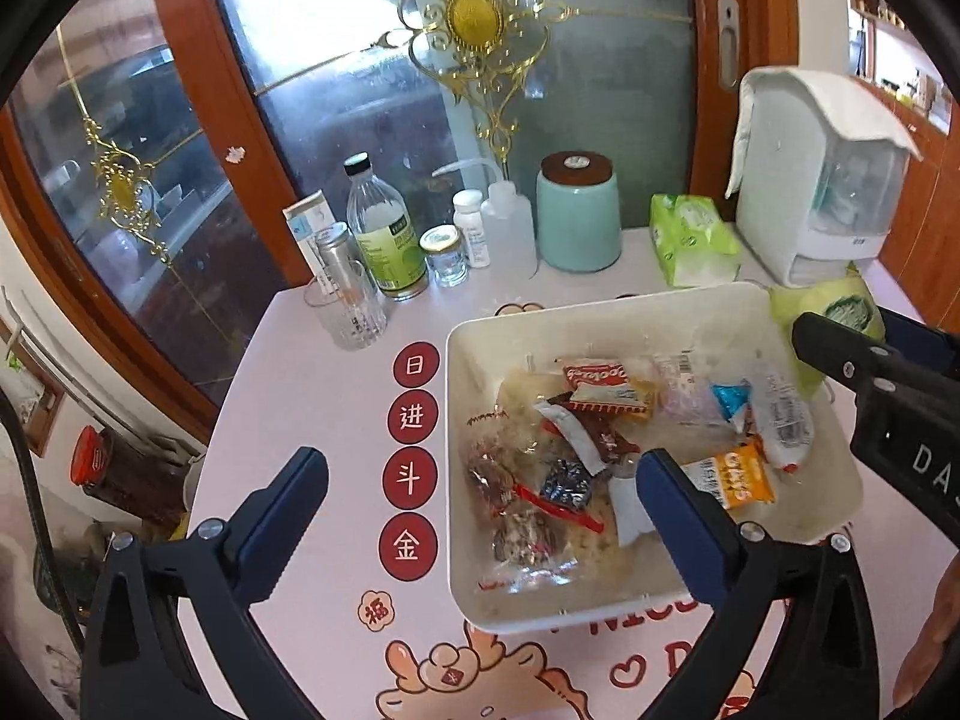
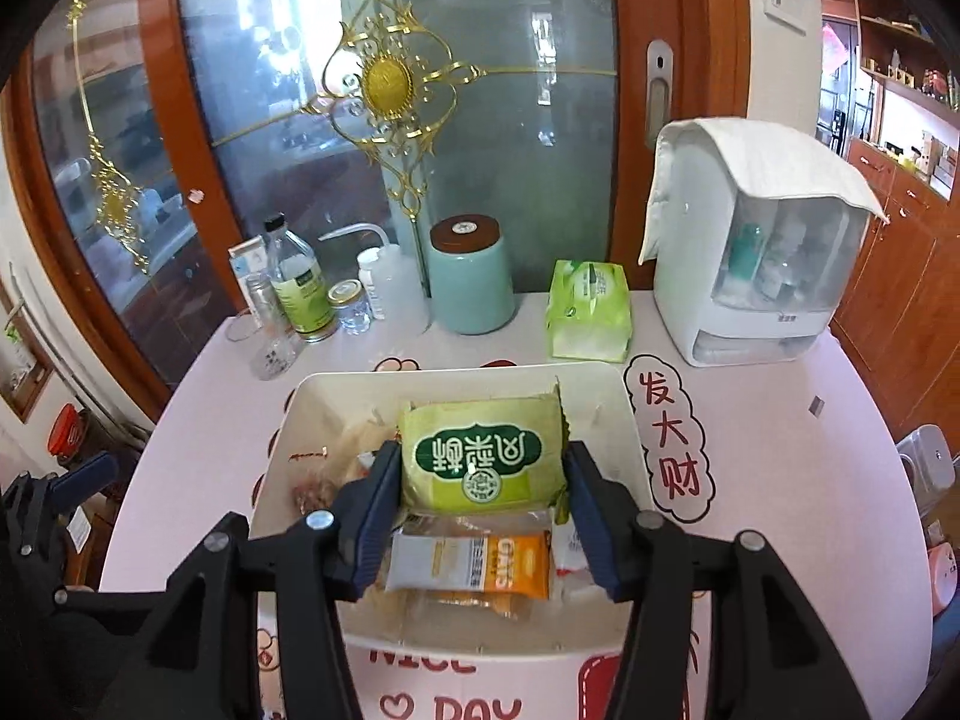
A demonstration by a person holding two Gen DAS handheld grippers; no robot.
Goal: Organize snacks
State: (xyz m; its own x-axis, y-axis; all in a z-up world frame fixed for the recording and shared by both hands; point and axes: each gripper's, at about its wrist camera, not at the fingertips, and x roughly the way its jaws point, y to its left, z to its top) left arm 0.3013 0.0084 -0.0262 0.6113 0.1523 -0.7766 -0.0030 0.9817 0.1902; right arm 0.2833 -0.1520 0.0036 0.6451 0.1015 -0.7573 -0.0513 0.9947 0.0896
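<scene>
Right gripper [image 2: 483,495] is clamped across a green snack packet [image 2: 480,459], one pad on each short side, held above the white bin [image 2: 624,396]. Left gripper [image 1: 480,516] is spread wide with nothing between the pads, hanging over the bin's near-left edge.

Step in hand, as I read it: drop the green packet into the bin with the rest. It's already over the bin, so lower it a bit before letting go, otherwise it may bounce or slide out over the rim. Aim for the free back half; the orange packet [image 2: 474,564] and the wrapped snacks [image 1: 576,450] crowd the front. Open wide and pull straight back. The packet's crimped edge could catch on a pad.

Bin sits on the pink table [image 2: 780,480], well clear of the teal jar [image 2: 471,282] and tissue pack [image 2: 591,312].
</scene>
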